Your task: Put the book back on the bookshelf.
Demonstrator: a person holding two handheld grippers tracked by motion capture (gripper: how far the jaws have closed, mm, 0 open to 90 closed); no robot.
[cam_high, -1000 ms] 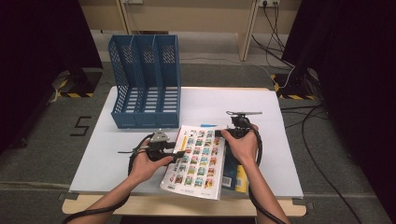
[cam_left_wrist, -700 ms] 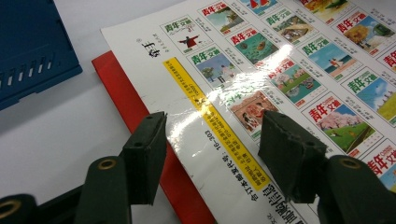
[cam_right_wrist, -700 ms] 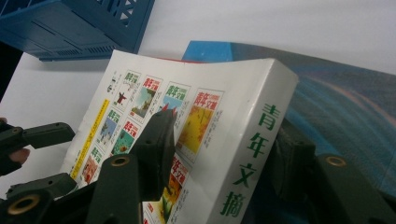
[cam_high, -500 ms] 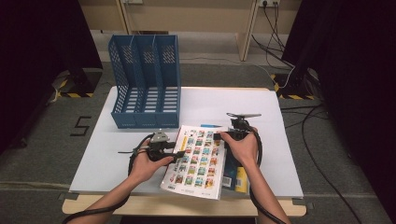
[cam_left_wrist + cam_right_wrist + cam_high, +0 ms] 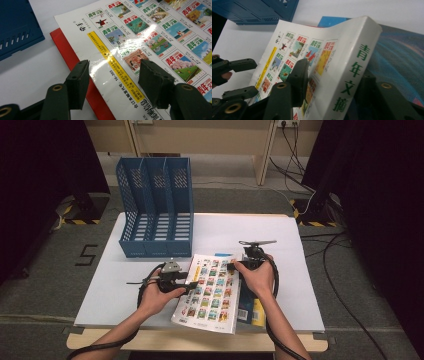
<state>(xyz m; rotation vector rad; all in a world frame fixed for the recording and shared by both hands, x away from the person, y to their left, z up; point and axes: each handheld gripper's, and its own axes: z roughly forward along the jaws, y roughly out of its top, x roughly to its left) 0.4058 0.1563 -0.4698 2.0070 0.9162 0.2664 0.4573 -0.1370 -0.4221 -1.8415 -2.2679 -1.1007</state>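
The thick white magazine volume lies at the near middle of the tabletop, its cover printed with rows of small coloured pictures and a yellow strip near one edge; green characters run down its white spine. In the right gripper view the spine edge is raised off the blue book beneath it. A red cover shows under the volume's opposite edge.

The right hand-held gripper straddles the spine, one jaw on the cover, the other behind the spine; its jaws have just been closing, and whether the pads press yet I cannot tell. The left hand-held gripper stands released, jaws apart over the cover's edge by the yellow strip.

The tabletop is pale and plain. A blue three-slot file rack stands at its far left. Grey floor surrounds it, with cables at right and dark curtains either side.
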